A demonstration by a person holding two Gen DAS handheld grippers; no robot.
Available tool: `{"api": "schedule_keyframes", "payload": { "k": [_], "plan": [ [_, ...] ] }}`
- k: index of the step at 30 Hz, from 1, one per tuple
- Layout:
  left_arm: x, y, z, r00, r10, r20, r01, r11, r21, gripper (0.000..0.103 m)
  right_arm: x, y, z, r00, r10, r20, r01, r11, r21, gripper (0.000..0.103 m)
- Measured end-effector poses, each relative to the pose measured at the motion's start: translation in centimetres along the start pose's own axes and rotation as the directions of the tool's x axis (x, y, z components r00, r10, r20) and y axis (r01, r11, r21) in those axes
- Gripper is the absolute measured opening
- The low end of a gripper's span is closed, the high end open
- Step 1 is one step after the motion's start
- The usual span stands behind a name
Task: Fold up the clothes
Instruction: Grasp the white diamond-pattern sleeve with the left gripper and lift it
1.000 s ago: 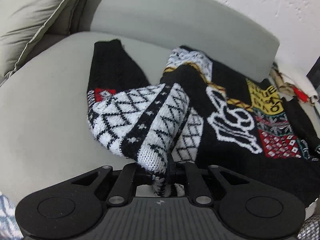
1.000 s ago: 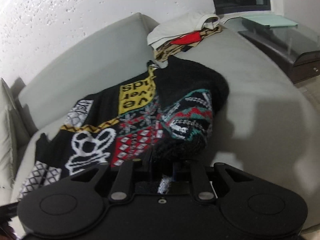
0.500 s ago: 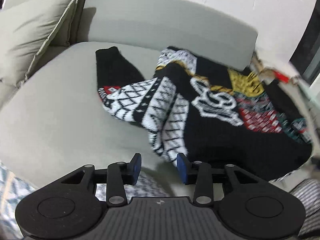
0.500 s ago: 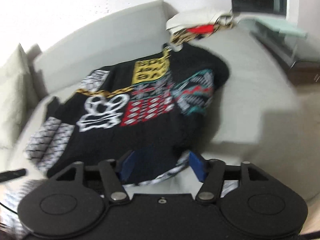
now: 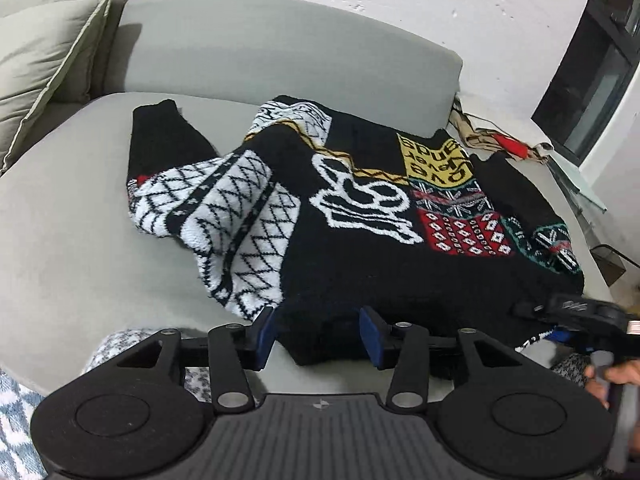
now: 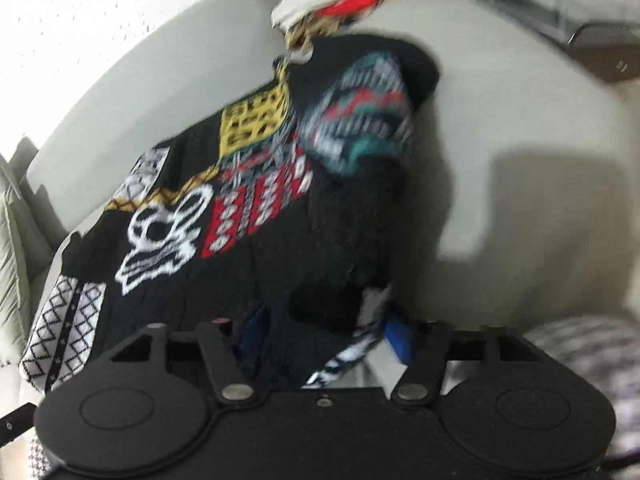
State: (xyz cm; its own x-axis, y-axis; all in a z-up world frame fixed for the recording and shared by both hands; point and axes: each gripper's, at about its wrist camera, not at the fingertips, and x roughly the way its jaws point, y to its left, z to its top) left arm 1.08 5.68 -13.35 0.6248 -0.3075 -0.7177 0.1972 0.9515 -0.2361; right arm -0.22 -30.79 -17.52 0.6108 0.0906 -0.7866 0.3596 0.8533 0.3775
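Sweater: black knitted sweater [image 5: 360,264] with white skull motif, yellow lettered patch and red diamond panel, spread across the seat of the pale grey fabric sofa [image 5: 72,240]; hem edge reaching the seat's front rim at 6 o'clock.
Left sleeve: white sleeve with black lattice pattern [image 5: 224,220], folded inward and lying bunched at 9 o'clock of the skull motif, overlapping the black body.
Right sleeve: teal, red and white patterned sleeve [image 6: 360,120], blurred, folded over the body at 1 o'clock in the right wrist view.
Left tongs [image 5: 318,336]: fingers apart, blue pads [image 5: 264,330] showing, straddling the black hem at the seat's front rim; contact with the cloth not clear.
Right tongs [image 6: 324,336]: fingers spread, blue pads [image 6: 398,338] visible, black cloth and a strip of black-and-white hem lying between them, not pinched; view blurred.
Cushion: pale grey-green pillow [image 5: 44,44] at 10 o'clock, leaning at the sofa's corner.
Other clothes: cream, red and patterned heap [image 5: 496,140] at 2 o'clock, just beside the sweater's far shoulder.
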Motion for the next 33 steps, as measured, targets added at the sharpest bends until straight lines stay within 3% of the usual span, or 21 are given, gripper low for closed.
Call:
{"api": "schedule_keyframes", "payload": {
  "k": [1,3,7,10,13,14,15,16,17,20,23,25,27,30,33],
  "plan": [
    [-0.1,0.0,0.0,1.0,0.003,0.001,-0.003,1.0,0.006,0.045,0.3,0.2,-0.3,1.0,-0.017,0.004,0.017,1.0,-0.01,0.021],
    [-0.2,0.1,0.1,1.0,0.019,0.006,-0.019,1.0,0.015,0.045,-0.3,1.0,-0.6,0.998,-0.041,0.046,0.044,0.996,-0.074,0.014],
    [-0.3,0.9,0.4,0.999,0.039,0.01,-0.039,0.999,0.008,0.045,-4.0,2.3,0.3,0.976,-0.125,0.18,0.155,0.974,-0.163,0.013],
    [0.0,1.5,0.4,0.999,0.054,0.001,-0.054,0.999,-0.003,0.045,-3.6,1.6,1.1,0.96,-0.229,0.163,0.255,0.953,-0.164,0.013],
    [0.3,2.6,0.4,0.997,0.072,-0.017,-0.072,0.997,-0.029,0.045,-3.1,1.2,0.9,0.979,-0.199,0.053,0.205,0.964,-0.17,0.02],
    [0.3,3.0,0.5,0.997,0.077,-0.02,-0.077,0.996,-0.04,0.045,-3.3,1.2,0.8,0.982,-0.187,0.032,0.19,0.966,-0.174,0.03],
    [0.3,3.4,0.7,0.996,0.081,-0.02,-0.082,0.995,-0.052,0.045,-4.1,1.6,0.6,0.984,-0.177,0.028,0.18,0.967,-0.182,0.052],
    [0.2,3.8,0.8,0.996,0.086,-0.017,-0.087,0.994,-0.06,0.045,-4.8,2.1,0.4,0.986,-0.167,0.02,0.168,0.967,-0.191,0.061],
    [0.1,4.2,1.0,0.996,0.091,-0.012,-0.091,0.994,-0.067,0.045,-5.5,2.7,0.2,0.988,-0.154,0.003,0.151,0.968,-0.202,0.065],
    [0.8,4.8,1.7,0.995,0.102,0.001,-0.102,0.993,-0.062,0.044,-7.2,5.1,-0.6,0.996,-0.073,-0.045,0.06,0.969,-0.239,0.065],
    [3.1,4.4,2.3,0.996,0.081,-0.03,-0.081,0.997,-0.019,0.031,-7.7,7.5,-1.6,0.996,0.083,-0.031,-0.088,0.957,-0.278,0.06],
    [4.6,4.1,2.7,0.996,0.067,-0.051,-0.067,0.998,0.01,0.027,-6.3,9.3,-2.1,0.99,0.142,-0.028,-0.143,0.94,-0.308,0.04],
    [6.1,3.8,3.2,0.996,0.054,-0.072,-0.051,0.998,0.038,0.02,-4.0,11.7,-2.5,0.986,0.154,-0.062,-0.166,0.922,-0.35,0.012],
    [8.0,3.2,2.6,0.986,0.053,-0.158,-0.037,0.994,0.1,0.02,-0.5,15.0,-3.7,0.988,0.117,-0.103,-0.152,0.879,-0.451,0.01],
    [8.6,2.9,1.8,0.976,0.061,-0.208,-0.024,0.984,0.176,0.02,2.9,16.1,-4.8,0.987,-0.006,-0.161,-0.077,0.86,-0.505,0.012]
  ]
}}
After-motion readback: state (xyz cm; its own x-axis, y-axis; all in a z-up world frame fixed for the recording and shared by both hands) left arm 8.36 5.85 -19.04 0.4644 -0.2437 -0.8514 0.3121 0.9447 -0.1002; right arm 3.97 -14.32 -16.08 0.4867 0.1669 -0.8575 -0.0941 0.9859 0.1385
